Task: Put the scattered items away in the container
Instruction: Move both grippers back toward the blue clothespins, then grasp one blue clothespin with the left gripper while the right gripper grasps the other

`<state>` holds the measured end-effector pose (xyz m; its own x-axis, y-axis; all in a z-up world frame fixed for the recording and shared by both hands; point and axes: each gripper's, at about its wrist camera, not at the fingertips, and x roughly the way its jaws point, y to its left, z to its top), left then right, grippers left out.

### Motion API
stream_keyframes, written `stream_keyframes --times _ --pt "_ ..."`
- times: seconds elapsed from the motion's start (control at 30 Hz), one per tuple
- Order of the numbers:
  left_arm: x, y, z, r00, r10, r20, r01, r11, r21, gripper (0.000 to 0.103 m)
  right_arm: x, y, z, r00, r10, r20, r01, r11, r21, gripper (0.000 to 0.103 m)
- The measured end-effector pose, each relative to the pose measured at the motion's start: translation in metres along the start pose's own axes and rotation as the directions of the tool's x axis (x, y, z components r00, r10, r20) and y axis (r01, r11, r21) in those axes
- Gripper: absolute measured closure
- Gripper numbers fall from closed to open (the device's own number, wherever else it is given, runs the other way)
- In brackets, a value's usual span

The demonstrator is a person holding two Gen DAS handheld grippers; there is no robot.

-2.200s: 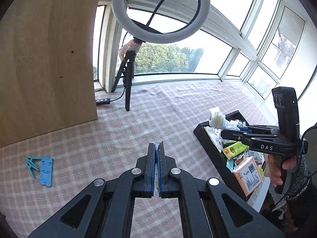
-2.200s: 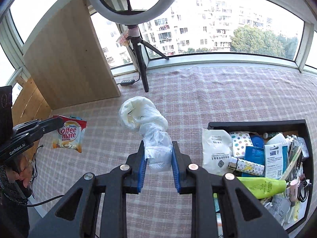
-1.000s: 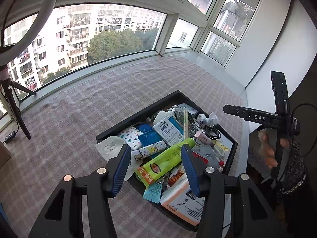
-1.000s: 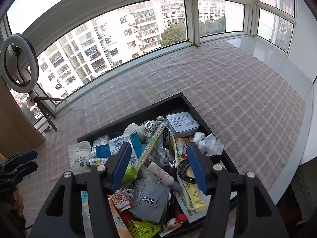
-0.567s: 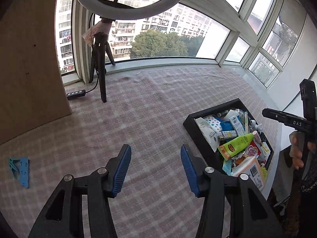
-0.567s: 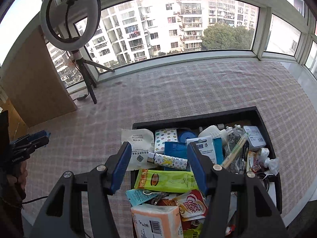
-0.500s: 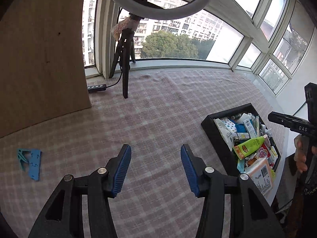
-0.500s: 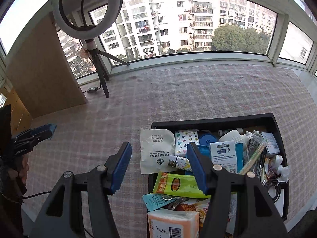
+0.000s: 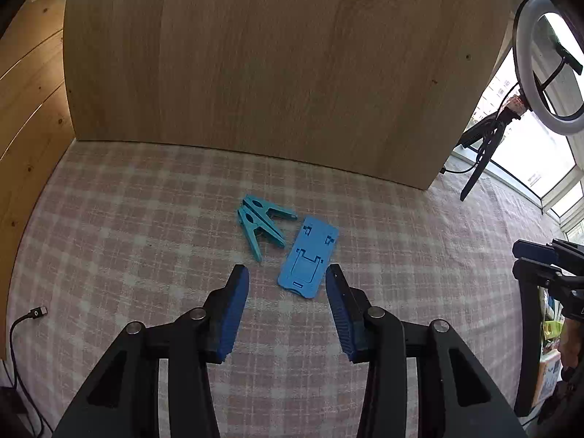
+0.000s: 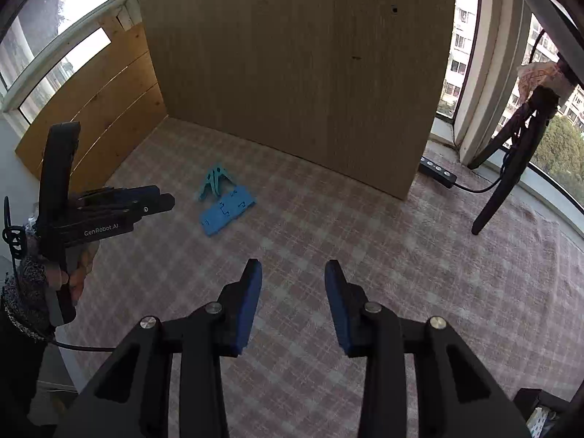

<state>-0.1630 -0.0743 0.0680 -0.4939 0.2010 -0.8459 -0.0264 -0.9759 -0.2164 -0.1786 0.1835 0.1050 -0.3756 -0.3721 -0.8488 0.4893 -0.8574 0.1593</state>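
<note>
Left gripper (image 9: 287, 304) closing, empty, hovering just short of blue phone stand (image 9: 308, 256); teal clothespins (image 9: 261, 224) just beside it on checked cloth (image 9: 109, 241). Right gripper (image 10: 293, 297) also closing, empty, farther off. Container out of view. Two items apparently left to collect.

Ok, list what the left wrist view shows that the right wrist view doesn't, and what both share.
Only the left wrist view: a cable plug lying on the cloth at lower left, and the white ring light.

Only the right wrist view: a black power strip by the window.

Both: the teal clips and blue flat stand side by side on the checked cloth, before the wooden board.
</note>
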Motion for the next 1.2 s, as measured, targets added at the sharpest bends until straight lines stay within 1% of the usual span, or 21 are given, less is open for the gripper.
stream_keyframes --times 0.03,0.1,0.2,0.33,0.47,0.53,0.63,0.7,0.73,0.8,0.87,0.9,0.93,0.97,1.07,1.2 --pt "0.005 0.005 -0.001 1.000 -0.002 -0.003 0.002 1.000 -0.007 0.064 0.013 0.008 0.011 1.000 0.014 -0.004 -0.014 0.999 -0.030 0.074" --pt "0.014 0.010 -0.002 1.000 -0.008 -0.006 0.008 1.000 -0.010 0.069 0.041 0.021 0.032 0.999 0.050 -0.019 -0.052 0.996 -0.079 0.075" --pt "0.029 0.011 -0.001 1.000 -0.008 -0.014 0.008 1.000 0.000 0.070 0.080 0.035 0.055 0.994 0.088 -0.058 -0.095 0.987 -0.132 0.075" --pt "0.049 0.012 0.001 0.999 -0.008 -0.032 0.008 1.000 0.008 0.073 0.122 0.042 0.070 0.987 0.111 -0.117 -0.130 0.976 -0.177 0.075" --pt "0.063 0.010 0.004 0.999 0.001 -0.042 0.000 1.000 0.017 0.073 0.149 0.043 0.075 0.981 0.121 -0.154 -0.151 0.969 -0.198 0.075" --pt "0.068 0.008 0.004 0.999 0.014 -0.041 -0.013 0.999 0.031 0.073 0.157 0.045 0.076 0.979 0.122 -0.165 -0.156 0.964 -0.215 0.075" --pt "0.072 0.004 0.006 0.999 0.030 -0.034 -0.028 0.998 0.056 0.076 0.168 0.050 0.078 0.978 0.112 -0.177 -0.154 0.958 -0.242 0.075" --pt "0.074 0.002 0.007 0.999 0.039 -0.031 -0.037 0.997 0.060 0.081 0.171 0.056 0.078 0.979 0.105 -0.173 -0.150 0.952 -0.269 0.075" --pt "0.074 0.002 0.007 0.999 0.043 -0.030 -0.041 0.997 0.062 0.082 0.171 0.059 0.078 0.981 0.097 -0.166 -0.142 0.948 -0.284 0.075" --pt "0.075 0.000 0.006 0.998 0.050 -0.027 -0.048 0.996 0.072 0.086 0.174 0.063 0.080 0.983 0.092 -0.160 -0.137 0.944 -0.300 0.081" --pt "0.076 -0.001 0.006 0.998 0.051 -0.027 -0.049 0.996 0.077 0.088 0.177 0.064 0.083 0.984 0.092 -0.154 -0.135 0.944 -0.302 0.086" --pt "0.077 -0.002 0.005 0.998 0.052 -0.026 -0.050 0.996 0.079 0.091 0.178 0.065 0.084 0.984 0.089 -0.154 -0.133 0.944 -0.303 0.093" --pt "0.077 -0.003 0.005 0.998 0.055 -0.024 -0.052 0.995 0.081 0.095 0.178 0.066 0.084 0.985 0.082 -0.151 -0.126 0.944 -0.306 0.094" --pt "0.077 -0.005 0.004 0.998 0.056 -0.022 -0.054 0.995 0.082 0.099 0.178 0.066 0.083 0.986 0.079 -0.148 -0.122 0.943 -0.309 0.098" --pt "0.076 -0.005 0.000 0.999 0.039 -0.014 -0.038 0.997 0.072 0.099 0.176 0.065 0.080 0.987 0.077 -0.140 -0.117 0.945 -0.305 0.098" --pt "0.070 -0.007 -0.006 0.999 0.039 -0.010 -0.039 0.997 0.062 0.099 0.165 0.052 0.079 0.989 0.086 -0.122 -0.114 0.962 -0.247 0.098"
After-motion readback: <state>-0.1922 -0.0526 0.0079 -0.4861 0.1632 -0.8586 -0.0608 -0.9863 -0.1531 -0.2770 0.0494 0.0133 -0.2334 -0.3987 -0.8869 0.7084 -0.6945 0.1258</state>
